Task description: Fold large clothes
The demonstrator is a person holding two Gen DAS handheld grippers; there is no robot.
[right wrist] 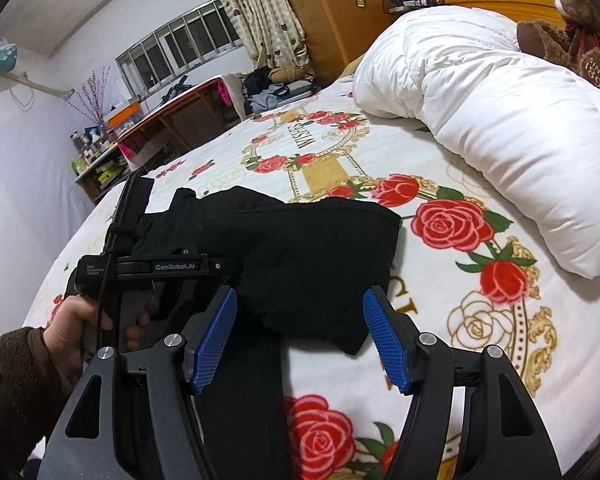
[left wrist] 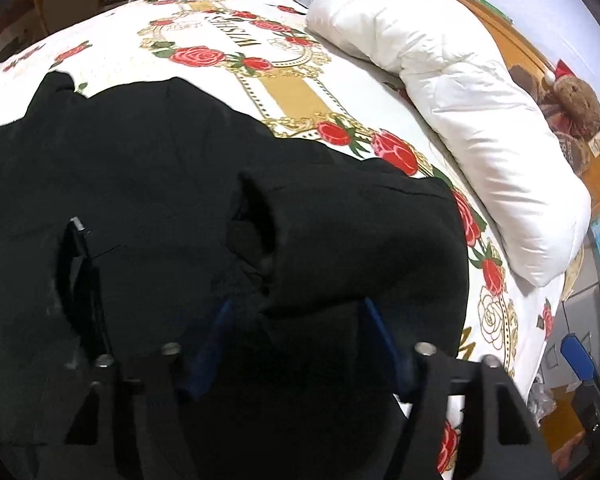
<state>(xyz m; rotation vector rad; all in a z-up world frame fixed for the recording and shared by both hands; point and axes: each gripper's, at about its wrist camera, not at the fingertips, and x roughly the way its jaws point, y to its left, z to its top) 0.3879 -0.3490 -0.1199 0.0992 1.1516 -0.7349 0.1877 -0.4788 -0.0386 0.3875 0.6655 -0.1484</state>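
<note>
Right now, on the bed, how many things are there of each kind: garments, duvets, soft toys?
Black garment: 1
White duvet: 1
Teddy bear: 1
Total: 3

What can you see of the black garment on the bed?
The black garment is a plain, matte, soft-looking fabric, lying partly folded in bunched layers on the rose-print bedspread, clear of the white duvet. A rolled fold with a tube-like opening rises in front of the left gripper, between its blue pads; contact is unclear. The right gripper is open above its near edge, not touching.
</note>
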